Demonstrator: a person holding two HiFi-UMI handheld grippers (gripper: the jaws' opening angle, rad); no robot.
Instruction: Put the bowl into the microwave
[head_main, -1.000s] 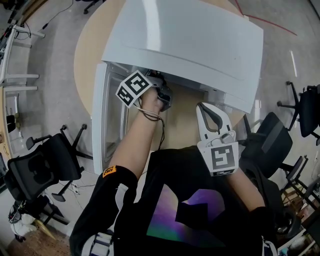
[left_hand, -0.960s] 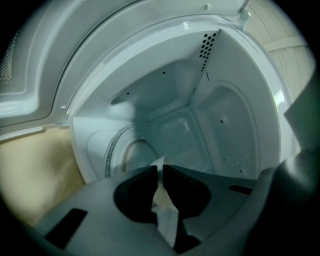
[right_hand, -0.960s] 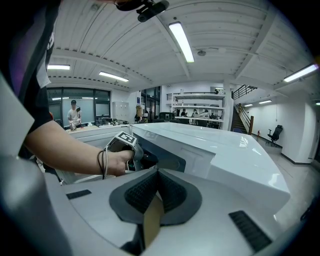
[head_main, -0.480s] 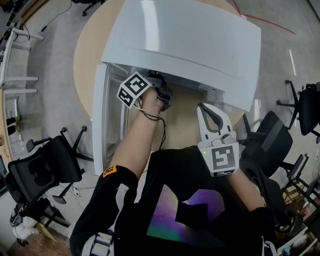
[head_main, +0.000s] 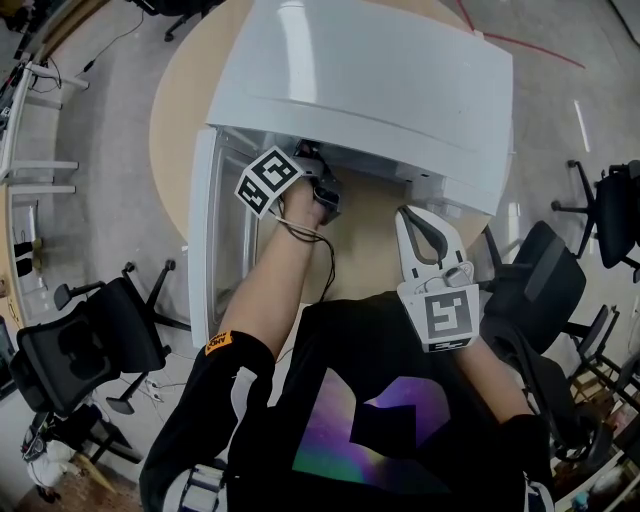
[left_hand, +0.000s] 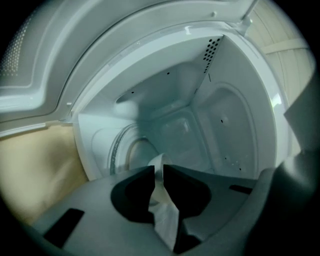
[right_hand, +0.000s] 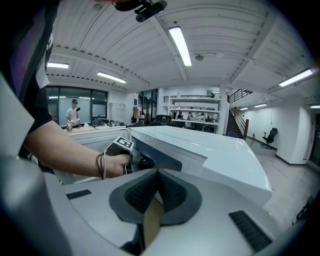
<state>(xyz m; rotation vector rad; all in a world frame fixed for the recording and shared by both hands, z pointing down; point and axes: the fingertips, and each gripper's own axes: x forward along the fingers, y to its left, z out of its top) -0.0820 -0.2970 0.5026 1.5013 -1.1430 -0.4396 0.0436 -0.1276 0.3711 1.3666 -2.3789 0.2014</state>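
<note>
Microwave (head_main: 370, 80) on round counter (head_main: 175, 110), door (head_main: 205, 230) swung open. Left hand-held gripper (left_hand: 157, 175) reaches inside the microwave cavity, jaws pinching a thin white rim, apparently the bowl (left_hand: 165, 215); the rest of it is hidden under the jaws. Right hand-held gripper (right_hand: 157, 175) is held just outside the microwave's front, jaws pressed together, nothing between them.

A round tan table (head_main: 170, 120), black office chairs (head_main: 85, 345) nearby, possibly shelving (right_hand: 192, 111) beyond.
</note>
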